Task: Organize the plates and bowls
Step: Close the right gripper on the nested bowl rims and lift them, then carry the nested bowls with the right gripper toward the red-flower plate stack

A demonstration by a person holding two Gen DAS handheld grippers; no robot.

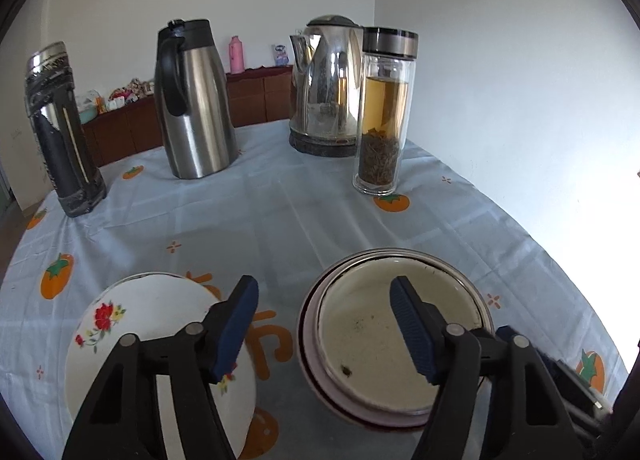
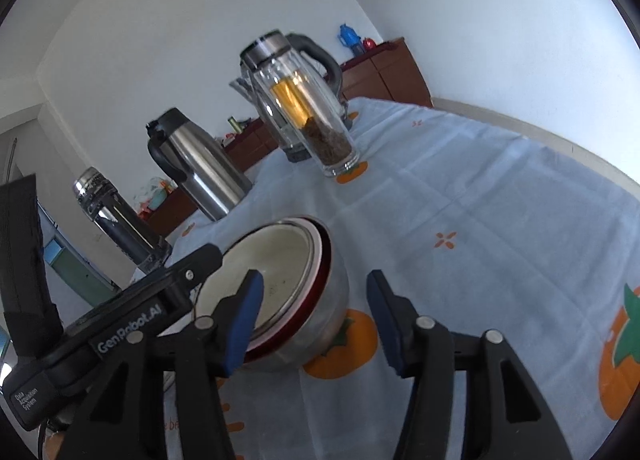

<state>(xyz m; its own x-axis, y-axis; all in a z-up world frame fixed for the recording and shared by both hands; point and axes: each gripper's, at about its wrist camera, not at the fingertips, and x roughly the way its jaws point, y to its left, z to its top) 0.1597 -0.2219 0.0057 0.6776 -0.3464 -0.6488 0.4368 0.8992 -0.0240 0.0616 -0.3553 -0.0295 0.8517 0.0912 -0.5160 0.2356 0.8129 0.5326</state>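
Two bowl groups sat under our left gripper (image 1: 324, 324): a floral bowl (image 1: 160, 344) beneath its left finger, a nested stack (image 1: 396, 336) beneath its right. Both of our grippers were spread wide, holding and touching nothing. Our right gripper (image 2: 316, 320) hung just right of the stack (image 2: 280, 296), its left finger over the rim. We judged the risks to be a rim pinch slipping on smooth enamel, or a lift jolting the stack's loose inner bowls.
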